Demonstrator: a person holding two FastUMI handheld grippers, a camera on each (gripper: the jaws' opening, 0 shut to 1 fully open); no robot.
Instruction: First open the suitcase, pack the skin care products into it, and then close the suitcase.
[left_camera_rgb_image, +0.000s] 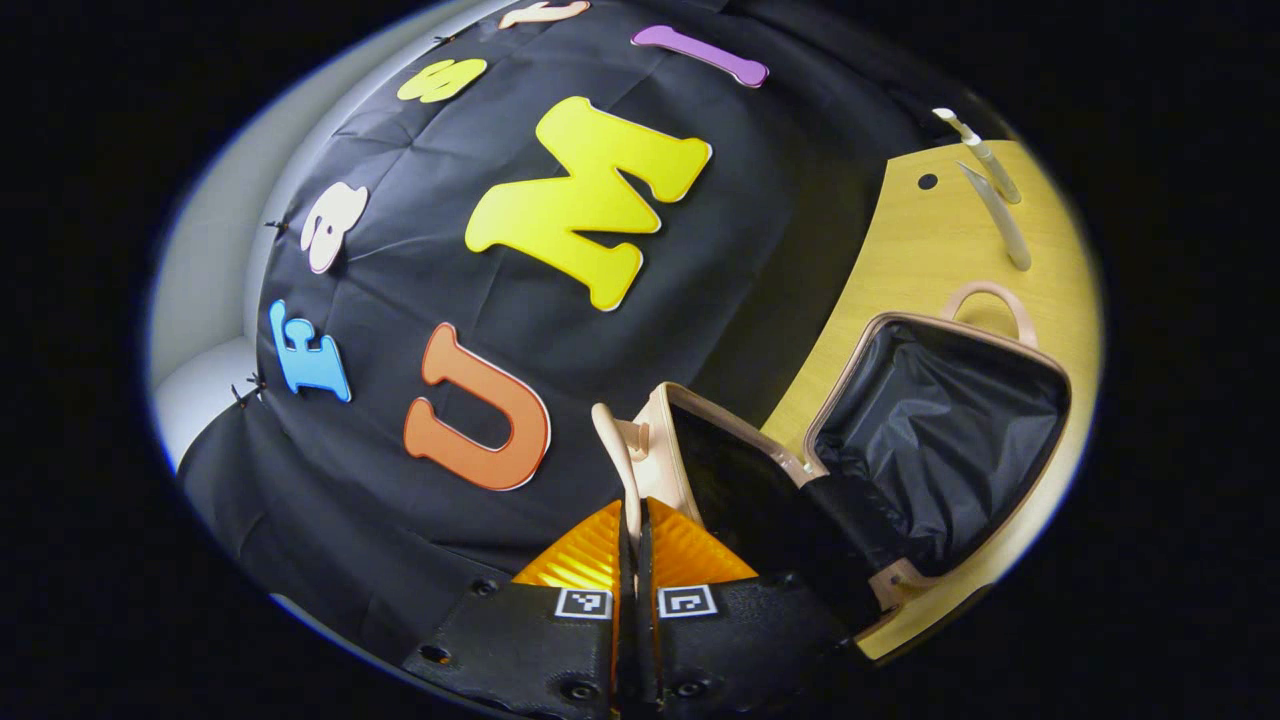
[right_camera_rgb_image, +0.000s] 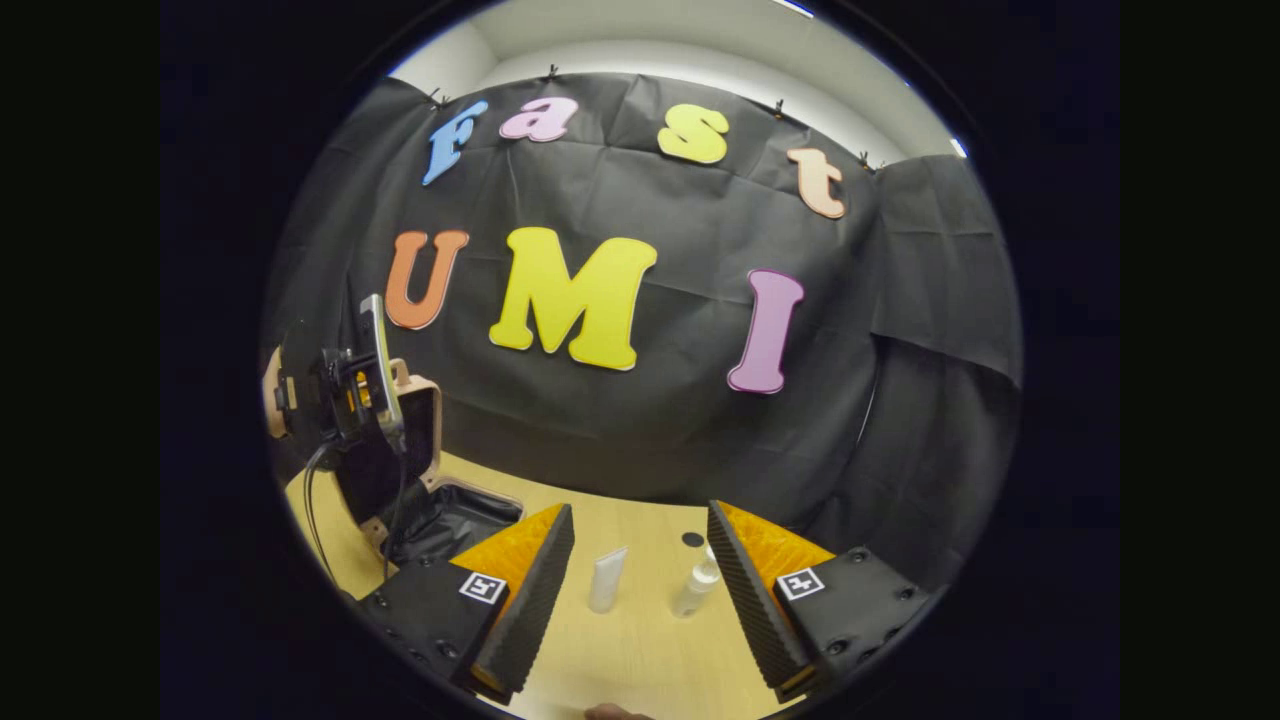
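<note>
We keep the left tongs (left_camera_rgb_image: 632, 540) pinching the suitcase lid (left_camera_rgb_image: 660, 450) upright while the spread right tongs (right_camera_rgb_image: 640, 570) straddle the tube (right_camera_rgb_image: 607, 580) at twelve o'clock.

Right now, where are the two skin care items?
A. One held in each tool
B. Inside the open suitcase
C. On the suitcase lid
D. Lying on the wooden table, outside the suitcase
D: the tube and the small bottle lie on the wooden table between the open right tool's fingers, untouched, while the open suitcase holds only its dark lining.
</note>
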